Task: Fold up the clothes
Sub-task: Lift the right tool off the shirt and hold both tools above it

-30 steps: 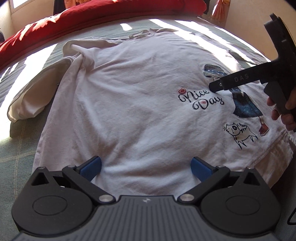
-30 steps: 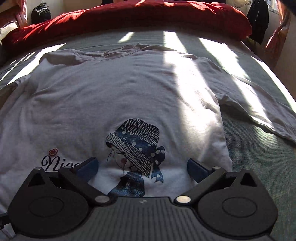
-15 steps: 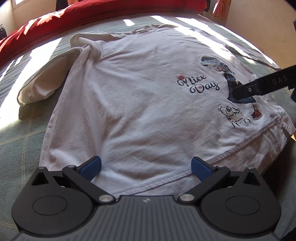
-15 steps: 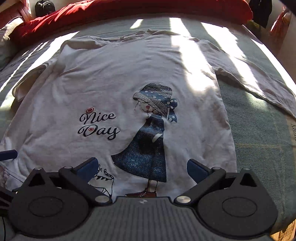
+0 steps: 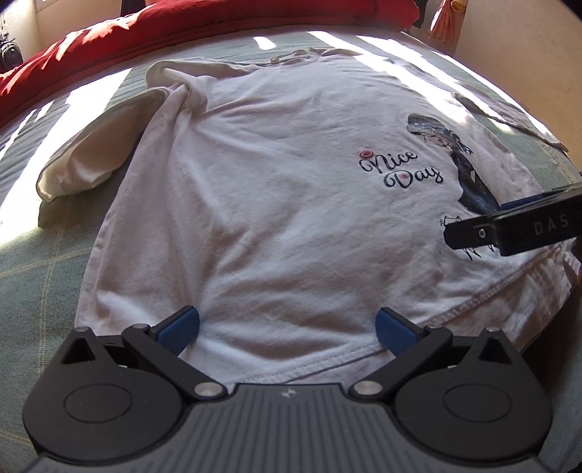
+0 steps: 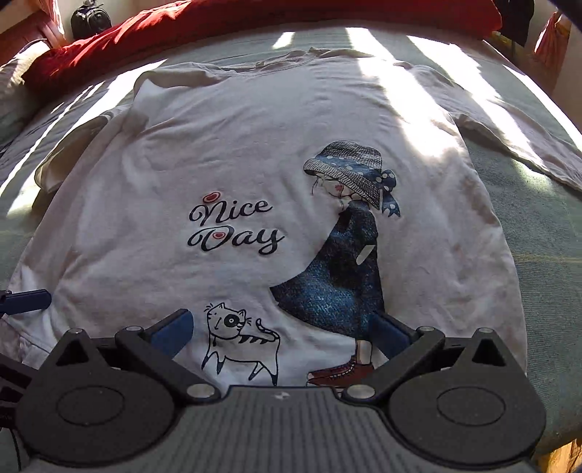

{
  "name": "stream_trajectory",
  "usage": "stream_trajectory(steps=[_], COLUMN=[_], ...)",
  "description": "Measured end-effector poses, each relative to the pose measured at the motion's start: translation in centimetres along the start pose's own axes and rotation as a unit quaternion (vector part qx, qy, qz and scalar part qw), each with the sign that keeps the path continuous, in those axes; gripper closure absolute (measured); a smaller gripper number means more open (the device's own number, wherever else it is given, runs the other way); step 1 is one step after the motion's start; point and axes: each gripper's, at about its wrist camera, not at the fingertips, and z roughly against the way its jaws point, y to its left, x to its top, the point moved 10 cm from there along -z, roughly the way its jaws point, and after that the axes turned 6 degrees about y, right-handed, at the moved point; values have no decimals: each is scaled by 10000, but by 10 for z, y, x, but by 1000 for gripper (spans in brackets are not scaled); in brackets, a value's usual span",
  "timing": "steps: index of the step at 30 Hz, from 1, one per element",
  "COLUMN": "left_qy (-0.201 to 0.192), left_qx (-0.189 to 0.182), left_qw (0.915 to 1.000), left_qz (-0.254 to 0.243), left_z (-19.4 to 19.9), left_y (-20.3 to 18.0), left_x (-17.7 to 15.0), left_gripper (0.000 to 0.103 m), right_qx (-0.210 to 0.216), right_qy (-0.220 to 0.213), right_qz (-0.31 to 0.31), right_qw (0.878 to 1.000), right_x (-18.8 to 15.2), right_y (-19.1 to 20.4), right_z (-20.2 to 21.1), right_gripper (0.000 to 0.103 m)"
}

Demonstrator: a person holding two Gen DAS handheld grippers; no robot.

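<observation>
A white long-sleeved T-shirt lies spread face up on the bed, printed with "Nice Day", a girl in a blue dress and a cat. Its left sleeve is bunched beside the body; its right sleeve stretches out to the right. My left gripper stands open over the hem on the shirt's left half, holding nothing. Over the hem at the cat and the girl's boots my right gripper is open too. A finger of the right gripper shows in the left wrist view.
The shirt rests on a green checked bedsheet striped with sunlight. A red duvet is heaped along the far side of the bed. A dark bag sits at the back left.
Both grippers have drawn back from over the shirt's middle towards its hem. More of the print shows in the right wrist view. Both stay open.
</observation>
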Motion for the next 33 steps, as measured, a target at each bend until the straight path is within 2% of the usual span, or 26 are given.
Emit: stream_trajectory(steps=[4,8,14,16,20,23,25,29,33], left_qy=[-17,-52,-336,-409,-378,-412,-495,-601,-745], left_qx=[-7,8,28,25,53,352,374,509,835], left_qw=[10000,10000,9994,9991,9992,9981,9976,9967,9917], left_qz=[6,-14,-48,-73,-116,-298,-296,191,631], left_z=[0,-1,1,1,5,17,28,46,53], left_y=[0,1,2,3,3,6,12,46,92], left_x=[-1,-1,-5,-6,-3,4,12,39,67], left_gripper=[0,0,0,0,1,1,1,1,8], right_qx=[-26,-84,-132,-50,111,362,555,886,1302], right_qy=[30,106,284,187,-83,-306,-452,-641,-710], right_qz=[-214,-194,-161,-249,-200,-12,96,506,1078], right_qw=[9998,9997,9994,9995,9997,9989,9974,9927,9830], right_x=[-16,-18,-27,-23,4,38,62,111,136], right_y=[-7,-6,-3,-4,-1,11,20,43,68], right_z=[2,4,15,21,27,22,18,1,-16], right_gripper=[0,0,0,0,0,0,0,0,0])
